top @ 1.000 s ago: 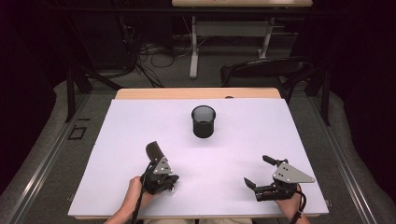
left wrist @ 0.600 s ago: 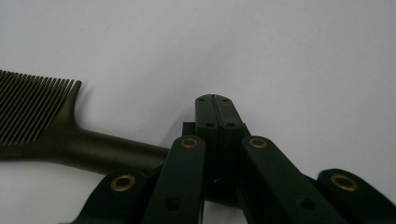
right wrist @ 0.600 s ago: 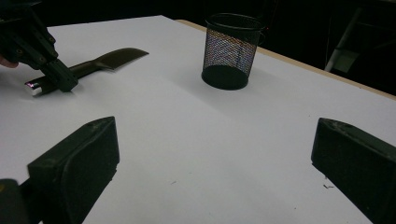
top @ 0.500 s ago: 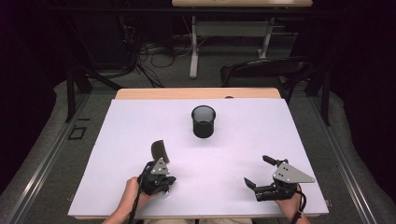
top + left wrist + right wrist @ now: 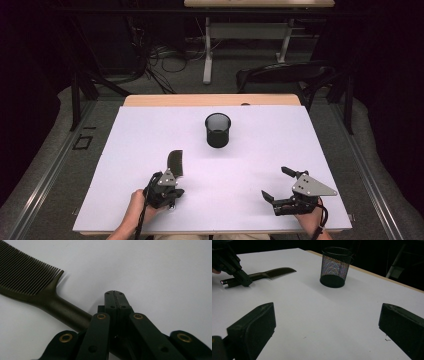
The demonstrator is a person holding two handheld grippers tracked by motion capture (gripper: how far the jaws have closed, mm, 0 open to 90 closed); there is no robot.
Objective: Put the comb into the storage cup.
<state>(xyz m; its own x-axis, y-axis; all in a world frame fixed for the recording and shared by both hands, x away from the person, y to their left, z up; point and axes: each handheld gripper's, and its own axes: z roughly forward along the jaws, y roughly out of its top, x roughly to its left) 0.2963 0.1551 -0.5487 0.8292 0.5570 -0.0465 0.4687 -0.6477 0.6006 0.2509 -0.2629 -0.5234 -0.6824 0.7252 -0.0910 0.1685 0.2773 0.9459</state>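
Lying beside closed left gripper (image 5: 115,296): comb (image 5: 32,287)

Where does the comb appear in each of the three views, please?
High view: comb lower left of centre, ahead of the left gripper.
Left gripper view: upper left, handle running under the jaws.
Right gripper view: upper left.
Shared landmark: mesh cup, right of the comb.

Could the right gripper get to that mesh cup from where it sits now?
Probably yes. The right gripper sits with its jaws wide apart, nothing between them, and only bare white table lies between it and the mesh cup. The comb and left gripper are off to the side.
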